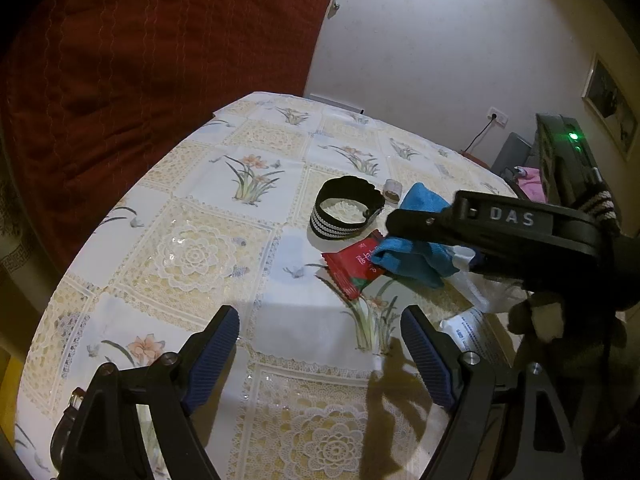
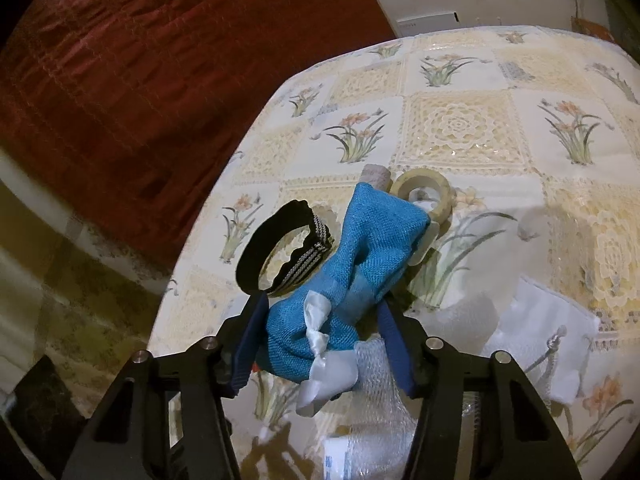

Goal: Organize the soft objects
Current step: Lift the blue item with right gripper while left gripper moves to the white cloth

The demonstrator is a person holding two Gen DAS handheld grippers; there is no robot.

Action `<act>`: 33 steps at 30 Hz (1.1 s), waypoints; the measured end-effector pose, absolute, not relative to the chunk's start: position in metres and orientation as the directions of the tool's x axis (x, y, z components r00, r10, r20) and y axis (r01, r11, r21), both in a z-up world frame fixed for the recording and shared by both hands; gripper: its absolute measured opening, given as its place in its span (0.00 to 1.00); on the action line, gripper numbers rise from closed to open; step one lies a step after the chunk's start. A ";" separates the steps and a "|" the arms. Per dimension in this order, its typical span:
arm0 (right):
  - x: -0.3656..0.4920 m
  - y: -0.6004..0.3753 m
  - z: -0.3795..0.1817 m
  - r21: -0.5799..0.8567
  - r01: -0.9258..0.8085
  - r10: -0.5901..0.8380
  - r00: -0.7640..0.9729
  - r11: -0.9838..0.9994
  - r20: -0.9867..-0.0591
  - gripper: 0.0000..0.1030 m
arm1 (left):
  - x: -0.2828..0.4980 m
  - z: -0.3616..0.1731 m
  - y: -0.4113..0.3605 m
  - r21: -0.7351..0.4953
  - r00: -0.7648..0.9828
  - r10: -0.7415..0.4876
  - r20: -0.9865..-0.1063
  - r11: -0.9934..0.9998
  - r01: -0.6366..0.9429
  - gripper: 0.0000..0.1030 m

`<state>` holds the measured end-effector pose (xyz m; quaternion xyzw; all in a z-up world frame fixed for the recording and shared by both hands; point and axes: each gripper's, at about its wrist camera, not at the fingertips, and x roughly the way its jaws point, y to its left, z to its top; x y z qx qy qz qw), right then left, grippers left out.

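Observation:
A blue woven cloth (image 2: 360, 256) with a white satin tag (image 2: 320, 344) sits bunched between the fingers of my right gripper (image 2: 322, 308), which is shut on it just above the table. In the left wrist view the same blue cloth (image 1: 416, 256) hangs from the right gripper (image 1: 404, 236), over a red snack packet (image 1: 356, 268). A black headband with silver stripes (image 1: 346, 210) (image 2: 276, 248) lies just beyond it. My left gripper (image 1: 320, 320) is open and holds nothing, low over bare tablecloth in front of the packet.
The floral tablecloth (image 1: 192, 248) covers the table, with a red quilted cover (image 1: 140, 60) past its left edge. A tape roll (image 2: 424, 196) and a small cylinder (image 2: 374, 174) lie behind the cloth. A white pouch (image 2: 548, 328), bubble wrap (image 2: 380, 380) and a white bag (image 1: 476, 284) lie at the right.

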<state>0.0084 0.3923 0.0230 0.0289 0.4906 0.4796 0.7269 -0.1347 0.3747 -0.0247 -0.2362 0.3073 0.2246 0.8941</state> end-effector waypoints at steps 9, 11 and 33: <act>0.010 0.360 0.046 0.543 -0.666 0.780 0.094 0.511 -0.618 0.55 | -0.133 -0.024 0.372 -0.278 0.709 0.256 -0.657 0.792 -0.544 0.84; 0.011 0.350 0.050 0.553 -0.659 0.790 0.104 0.510 -0.605 0.55 | -0.133 -0.024 0.370 -0.278 0.711 0.252 -0.656 0.795 -0.539 0.84; 0.022 0.244 0.070 0.706 -0.567 0.895 0.146 0.425 -0.422 0.55 | -0.108 -0.012 0.323 -0.267 0.737 0.168 -0.655 0.860 -0.434 0.84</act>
